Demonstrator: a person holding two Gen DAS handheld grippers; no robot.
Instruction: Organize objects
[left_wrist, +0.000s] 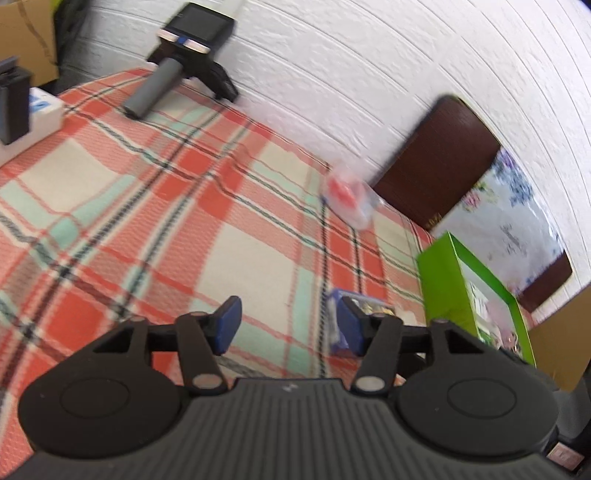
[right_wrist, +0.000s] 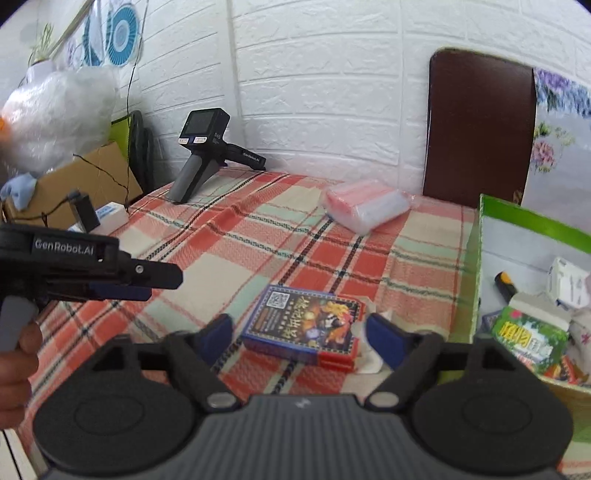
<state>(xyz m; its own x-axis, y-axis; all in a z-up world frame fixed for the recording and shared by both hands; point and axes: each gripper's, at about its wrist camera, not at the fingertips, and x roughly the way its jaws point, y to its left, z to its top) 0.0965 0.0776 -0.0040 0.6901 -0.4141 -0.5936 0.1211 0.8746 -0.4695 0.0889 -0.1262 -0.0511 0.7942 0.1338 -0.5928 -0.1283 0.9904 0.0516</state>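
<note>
A blue card box with a bright picture lies flat on the plaid cloth. My right gripper is open, with a blue pad on either side of the box's near end, and neither pad touches it. An open green box at the right holds a green packet, a white carton and other small items. My left gripper hovers open over the cloth with nothing between its pads. In the right wrist view it comes in from the left. A corner of the card box shows behind its right pad.
A clear plastic bag with red contents lies near the wall. A spare handheld gripper rests at the back. A dark brown board leans on the white brick wall. A cardboard box, a white box and a cable sit at the left.
</note>
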